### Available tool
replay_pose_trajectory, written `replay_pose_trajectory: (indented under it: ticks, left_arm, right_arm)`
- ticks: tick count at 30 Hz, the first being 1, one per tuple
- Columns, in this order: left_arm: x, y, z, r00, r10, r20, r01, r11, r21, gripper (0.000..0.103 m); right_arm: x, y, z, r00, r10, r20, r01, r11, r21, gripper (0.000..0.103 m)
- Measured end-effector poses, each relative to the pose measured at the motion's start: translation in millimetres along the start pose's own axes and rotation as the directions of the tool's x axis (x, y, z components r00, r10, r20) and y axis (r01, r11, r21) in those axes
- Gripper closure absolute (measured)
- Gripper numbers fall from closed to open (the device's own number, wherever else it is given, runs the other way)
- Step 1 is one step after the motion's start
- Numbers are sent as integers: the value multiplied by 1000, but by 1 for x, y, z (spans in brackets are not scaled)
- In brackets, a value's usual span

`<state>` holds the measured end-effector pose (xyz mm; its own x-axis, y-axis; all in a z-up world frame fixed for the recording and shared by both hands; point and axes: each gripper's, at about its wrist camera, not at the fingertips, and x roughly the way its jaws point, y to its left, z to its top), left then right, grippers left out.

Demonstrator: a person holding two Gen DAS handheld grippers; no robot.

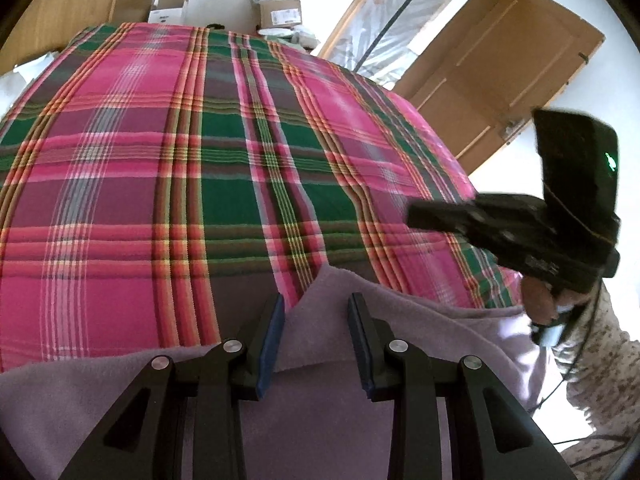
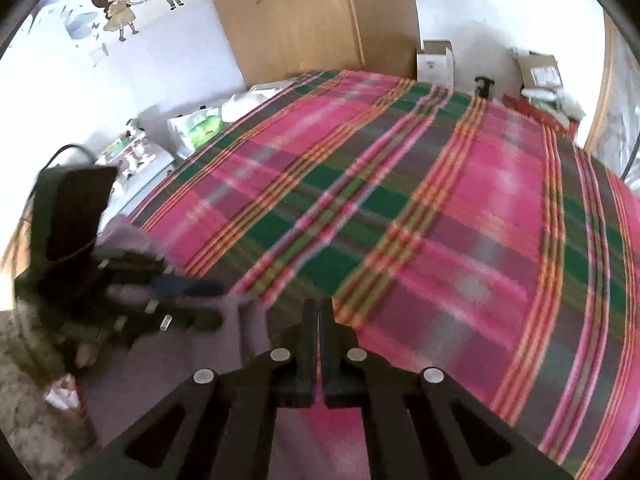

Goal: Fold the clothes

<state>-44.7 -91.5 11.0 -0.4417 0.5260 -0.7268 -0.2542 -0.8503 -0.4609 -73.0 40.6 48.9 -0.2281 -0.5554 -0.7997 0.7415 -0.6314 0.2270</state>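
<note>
- The bed (image 1: 200,160) fills both views; it carries a plaid cover in pink, green and orange.
- A lilac garment (image 1: 320,360), of soft fleece, lies at the near edge of the bed, under both grippers; one corner of it points up onto the plaid.
- A wooden door (image 1: 500,68) stands open past the bed's right side, and cardboard boxes (image 1: 280,14) sit beyond the far edge.
- The left gripper (image 1: 316,344) is over the garment, its jaws apart with the fleece corner between the blue pads (image 1: 272,344).
- The right gripper (image 2: 319,344) has its jaws together; the view is blurred, and I cannot tell whether cloth is caught in them.
</note>
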Motion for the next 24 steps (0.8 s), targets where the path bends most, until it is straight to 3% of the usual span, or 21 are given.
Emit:
replay_pose_trajectory:
  ticks: [7,11,18,21,22,23,24]
  left_arm:
    - [1,-3,2,1000,13,3,-13,1000,8,69]
    - [3,-3,3,1000,16,2,-16,1000,5,69]
    - [4,-6,2,1000,24,-6,-24,1000,5,69]
    - [4,-8,3,1000,28,-8,-28,1000,7,69]
    - [5,-8,3,1000,28,-8,-28,1000,7,69]
    - [5,-8,3,1000,29,-8,-29,1000,7,69]
    - [5,-8,3,1000,29,-7,-29,1000,6,69]
  right_arm:
    - [-34,2,-50,997,79,-16,-78,996,51,96]
    - [-34,-3,-66,998,45,-51,-41,996,76,95]
    - [-16,25,-68,990,49,-131,-59,995,-74,72]
    - [-14,29,-69,992,35,-119,-47,994,-100,75]
    - [-15,28,-69,993,30,-113,-42,994,-102,92]
    - [-17,27,-69,994,25,-107,-36,994,-104,98]
    - [-18,27,-69,995,20,-100,-30,994,-105,98]
